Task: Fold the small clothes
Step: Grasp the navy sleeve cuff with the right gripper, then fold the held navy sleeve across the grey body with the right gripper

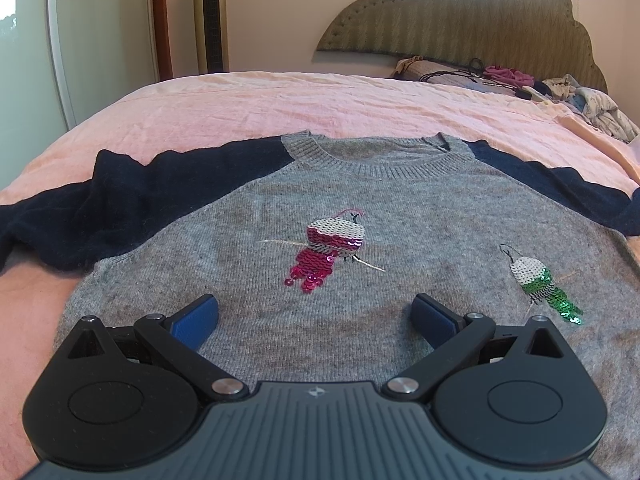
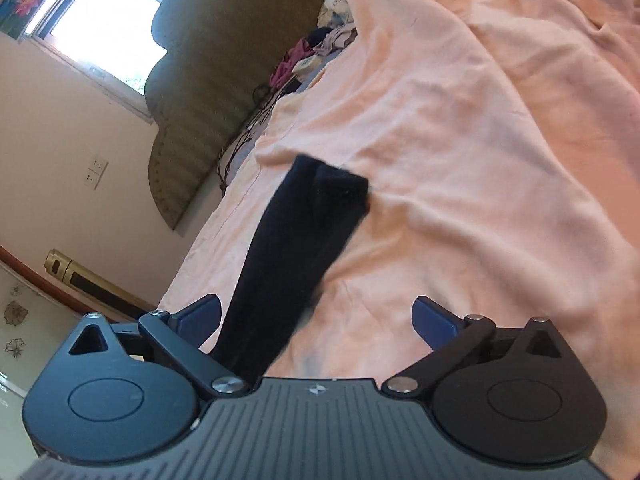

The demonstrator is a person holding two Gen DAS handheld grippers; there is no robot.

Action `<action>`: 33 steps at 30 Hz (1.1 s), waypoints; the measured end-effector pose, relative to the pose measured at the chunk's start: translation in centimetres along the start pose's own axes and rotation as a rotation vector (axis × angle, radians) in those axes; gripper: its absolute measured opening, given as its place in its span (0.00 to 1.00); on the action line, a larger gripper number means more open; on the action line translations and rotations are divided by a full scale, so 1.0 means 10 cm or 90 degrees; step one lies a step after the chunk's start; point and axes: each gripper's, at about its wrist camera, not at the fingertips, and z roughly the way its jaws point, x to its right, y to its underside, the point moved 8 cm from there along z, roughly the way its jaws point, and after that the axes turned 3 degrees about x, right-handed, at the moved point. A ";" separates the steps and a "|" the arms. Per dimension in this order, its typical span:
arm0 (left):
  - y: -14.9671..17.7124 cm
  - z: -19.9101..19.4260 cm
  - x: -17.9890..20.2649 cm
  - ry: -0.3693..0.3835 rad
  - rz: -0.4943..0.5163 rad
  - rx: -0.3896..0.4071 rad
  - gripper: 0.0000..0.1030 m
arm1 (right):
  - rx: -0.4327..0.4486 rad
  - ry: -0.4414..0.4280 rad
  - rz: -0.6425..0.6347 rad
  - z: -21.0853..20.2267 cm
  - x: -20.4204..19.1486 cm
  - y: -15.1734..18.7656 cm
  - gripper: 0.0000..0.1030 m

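Grey knit sweater (image 1: 360,208) with navy sleeves lies face up, flat on the pink bedsheet (image 1: 280,100), neckline toward the headboard (image 1: 460,16). Pink sequin figure (image 1: 328,248) mid chest, green sequin figure (image 1: 540,280) off to its right. Left hand-held gripper (image 1: 316,312) hovers over the lower front of the sweater, fingers spread wide, nothing between them. Right hand-held gripper (image 2: 316,316) also spread wide; the navy sleeve (image 2: 296,248) runs out from between its fingers across the sheet, pads not pressing it. Loose clothes pile (image 1: 580,100) near the headboard
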 end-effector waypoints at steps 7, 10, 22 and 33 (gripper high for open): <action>0.00 0.00 0.00 -0.001 0.001 0.000 1.00 | -0.029 -0.001 -0.104 0.68 -0.68 -0.21 0.81; 0.00 0.00 0.00 0.000 0.000 0.000 1.00 | -0.065 0.142 -0.228 1.08 -0.82 -0.22 0.71; 0.00 0.02 -0.01 0.003 -0.004 0.000 1.00 | 0.001 0.109 -0.228 1.03 -0.87 -0.27 0.14; -0.01 0.00 -0.03 0.010 -0.012 0.004 1.00 | -0.278 -0.377 -0.356 0.30 -2.61 1.85 0.41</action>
